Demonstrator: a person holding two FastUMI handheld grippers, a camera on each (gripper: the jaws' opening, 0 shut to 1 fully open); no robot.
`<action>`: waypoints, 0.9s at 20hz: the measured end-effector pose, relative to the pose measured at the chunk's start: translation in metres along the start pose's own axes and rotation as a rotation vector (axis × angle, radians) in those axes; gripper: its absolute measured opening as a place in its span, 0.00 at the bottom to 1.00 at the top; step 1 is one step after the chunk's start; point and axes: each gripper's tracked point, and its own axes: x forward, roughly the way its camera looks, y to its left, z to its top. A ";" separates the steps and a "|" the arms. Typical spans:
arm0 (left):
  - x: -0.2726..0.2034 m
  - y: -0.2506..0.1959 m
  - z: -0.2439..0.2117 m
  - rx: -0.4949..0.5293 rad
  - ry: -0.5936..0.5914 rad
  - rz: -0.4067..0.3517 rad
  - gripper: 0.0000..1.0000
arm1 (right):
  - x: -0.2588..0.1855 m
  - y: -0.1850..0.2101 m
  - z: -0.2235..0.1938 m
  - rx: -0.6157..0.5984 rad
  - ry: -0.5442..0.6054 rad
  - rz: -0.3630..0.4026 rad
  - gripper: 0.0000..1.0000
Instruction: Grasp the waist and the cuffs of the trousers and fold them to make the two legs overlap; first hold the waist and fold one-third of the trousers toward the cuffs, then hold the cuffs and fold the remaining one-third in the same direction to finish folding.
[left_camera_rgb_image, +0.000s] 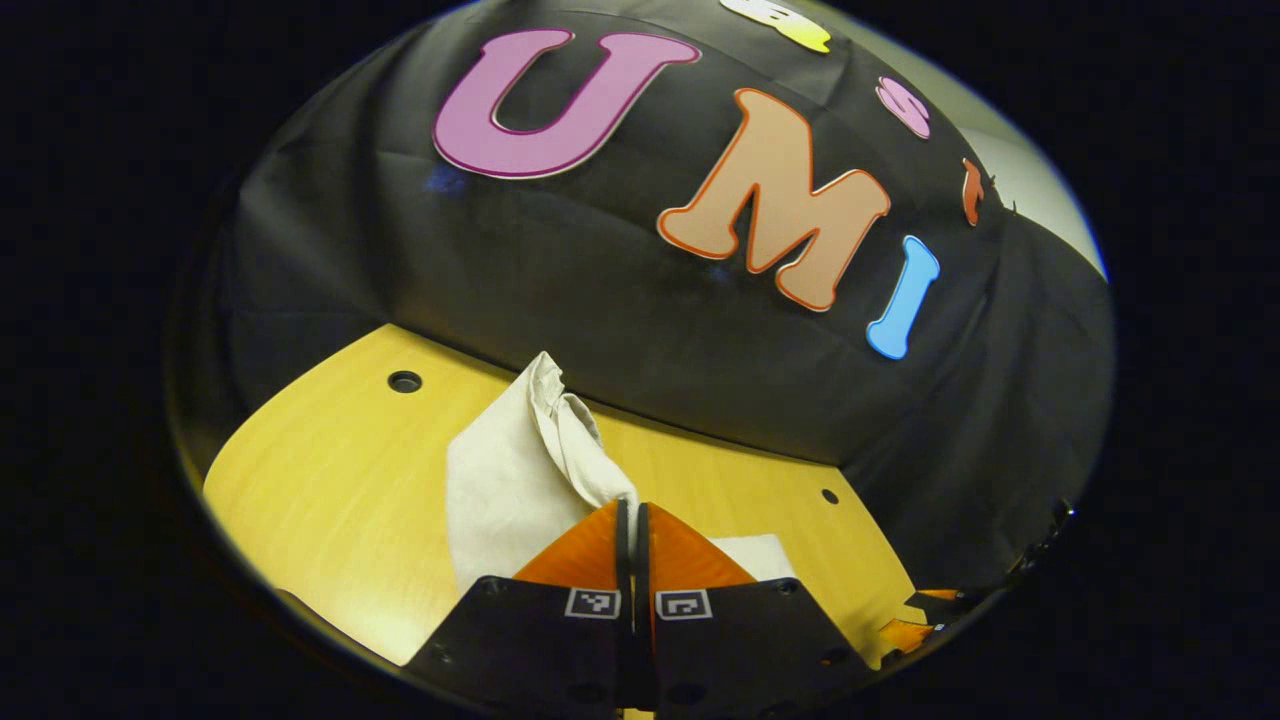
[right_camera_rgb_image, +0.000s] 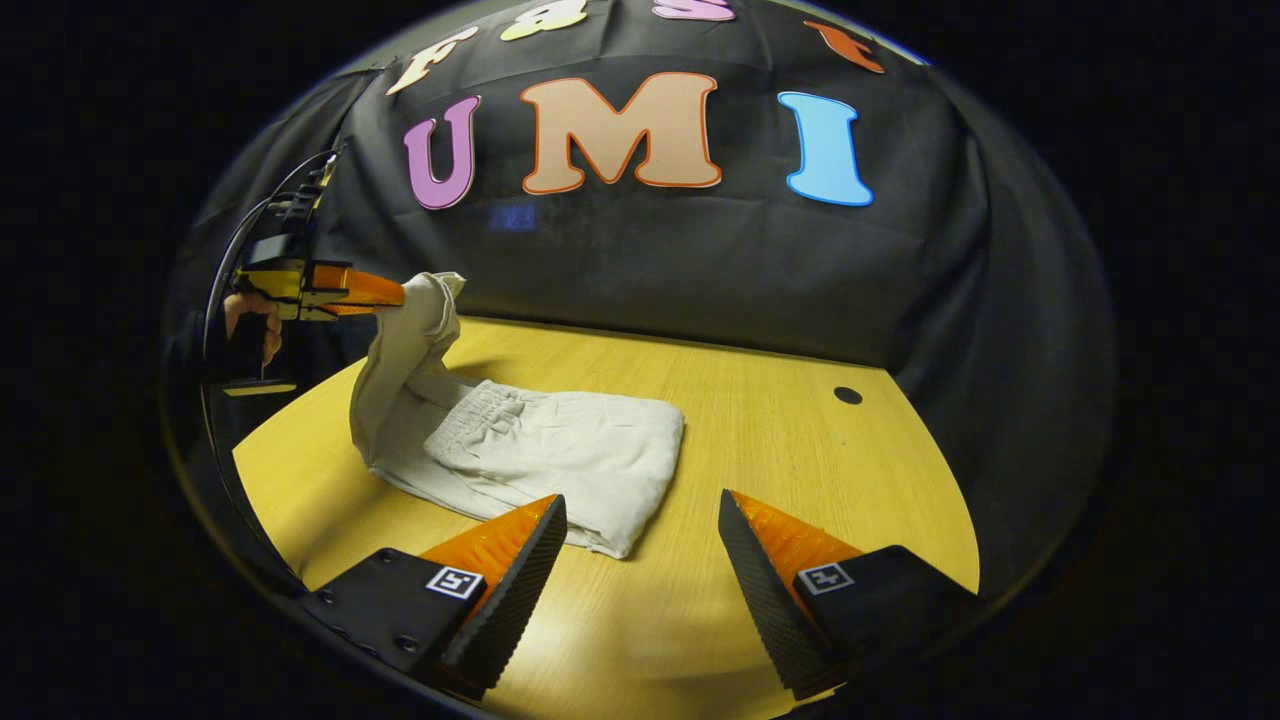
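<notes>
right gripper hangs wide open, idle; left gripper pinching cream cotton trousers end aloft — thin grip, cloth could slip & unfold.

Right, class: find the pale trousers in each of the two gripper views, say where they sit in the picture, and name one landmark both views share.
Left gripper view: the trousers sit low and centre-left, bunched and rising from between the left gripper fingers.
Right gripper view: the trousers lie left of centre on the table, one end lifted at upper left.
Shared landmark: the round hole in the wooden table.
</notes>
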 end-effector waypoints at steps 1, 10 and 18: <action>0.005 -0.011 -0.002 0.004 0.002 -0.017 0.00 | -0.003 -0.004 -0.001 0.003 -0.001 -0.004 0.98; 0.044 -0.120 -0.042 0.080 0.080 -0.174 0.00 | -0.028 -0.044 -0.016 0.032 0.002 -0.048 0.98; 0.061 -0.156 -0.142 0.174 0.225 -0.203 0.00 | -0.032 -0.060 -0.029 0.038 0.011 -0.037 0.98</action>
